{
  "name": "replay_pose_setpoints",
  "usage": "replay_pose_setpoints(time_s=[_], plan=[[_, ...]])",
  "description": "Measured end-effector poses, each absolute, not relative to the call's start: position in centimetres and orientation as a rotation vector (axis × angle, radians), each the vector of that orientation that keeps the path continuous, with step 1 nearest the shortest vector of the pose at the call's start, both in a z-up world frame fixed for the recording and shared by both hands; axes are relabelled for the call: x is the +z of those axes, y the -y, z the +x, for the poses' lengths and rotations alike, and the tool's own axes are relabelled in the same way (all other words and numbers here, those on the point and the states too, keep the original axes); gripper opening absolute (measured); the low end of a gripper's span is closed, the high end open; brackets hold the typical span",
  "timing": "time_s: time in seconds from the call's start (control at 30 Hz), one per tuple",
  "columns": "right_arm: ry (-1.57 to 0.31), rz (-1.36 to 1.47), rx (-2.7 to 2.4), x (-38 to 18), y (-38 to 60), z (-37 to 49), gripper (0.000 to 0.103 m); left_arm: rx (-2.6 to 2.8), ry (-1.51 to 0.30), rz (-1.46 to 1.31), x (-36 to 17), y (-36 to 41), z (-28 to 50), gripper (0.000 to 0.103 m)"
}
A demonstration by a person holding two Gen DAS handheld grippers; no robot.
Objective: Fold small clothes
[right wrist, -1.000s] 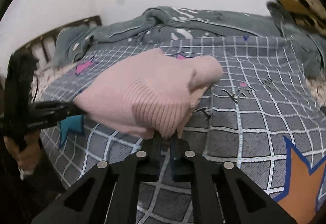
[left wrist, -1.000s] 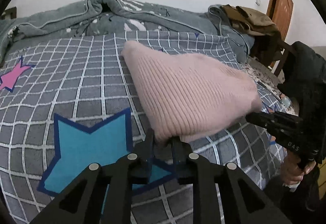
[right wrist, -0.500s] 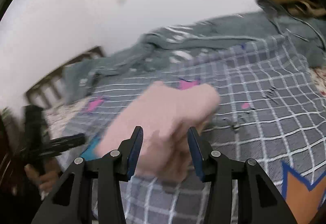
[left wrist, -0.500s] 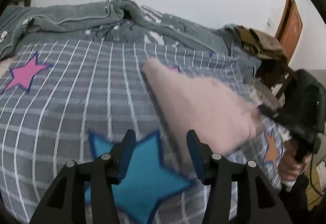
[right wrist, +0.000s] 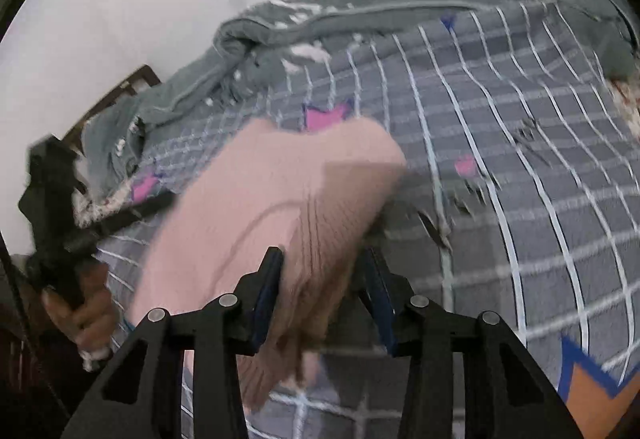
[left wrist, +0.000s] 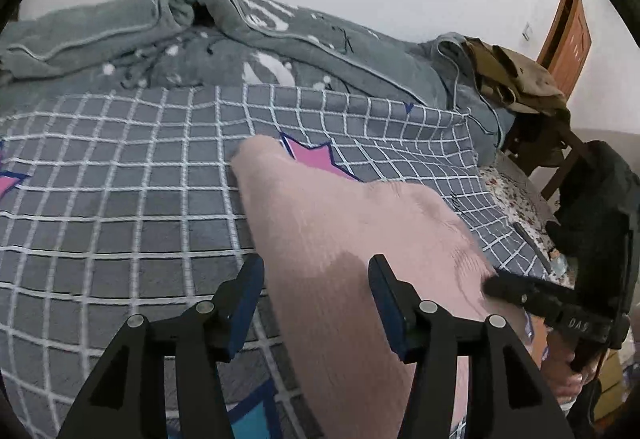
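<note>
My left gripper point(left wrist: 316, 289) fingers spread, my right gripper point(right wrist: 326, 285) fingers spread, both straddling the pink ribbed knit garment point(left wrist: 348, 239), lying on the grey checked bedspread point(left wrist: 120, 199).

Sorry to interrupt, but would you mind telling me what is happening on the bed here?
A person holding a two-finger gripper in each hand is folding a pink ribbed knit garment on a grey checked bedspread with coloured stars. Both the left gripper and the right gripper are open, with the knit lying between their spread fingers, so neither is pinching it. The garment lies in a bunched heap on the bedspread. A rumpled grey blanket sits behind it. The right wrist view is blurred.
</note>
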State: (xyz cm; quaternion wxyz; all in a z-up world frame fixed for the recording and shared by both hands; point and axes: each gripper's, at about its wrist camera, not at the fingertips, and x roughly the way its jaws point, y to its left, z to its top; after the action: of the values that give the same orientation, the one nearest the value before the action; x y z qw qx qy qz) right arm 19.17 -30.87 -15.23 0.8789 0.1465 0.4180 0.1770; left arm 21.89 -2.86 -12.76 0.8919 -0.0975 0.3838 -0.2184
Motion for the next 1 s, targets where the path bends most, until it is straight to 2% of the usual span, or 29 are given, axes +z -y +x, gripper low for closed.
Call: replay_pose_setpoints(time_s=[0.13, 0.33, 0.63, 1.0], plan=[[-0.91, 0.237, 0.318, -14.5, 29.7, 21.9, 0.043, -0.483, -0.821, -0.234, -13.5, 2.9, 22.7, 0.054], [-0.913, 0.276, 0.288, -15.6, 30.0, 22.6, 0.048, -0.489, -0.825, -0.23, -14.0, 2.8, 22.9, 0.06], [-0.835, 0.309, 0.308, -16.8, 30.2, 21.3, 0.051, -0.436, -0.792, -0.171, -13.5, 3.0, 21.7, 0.06], [-0.884, 0.324, 0.33, -16.8, 30.1, 20.4, 0.051, -0.49, -0.852, -0.287, -14.0, 2.0, 20.9, 0.058]])
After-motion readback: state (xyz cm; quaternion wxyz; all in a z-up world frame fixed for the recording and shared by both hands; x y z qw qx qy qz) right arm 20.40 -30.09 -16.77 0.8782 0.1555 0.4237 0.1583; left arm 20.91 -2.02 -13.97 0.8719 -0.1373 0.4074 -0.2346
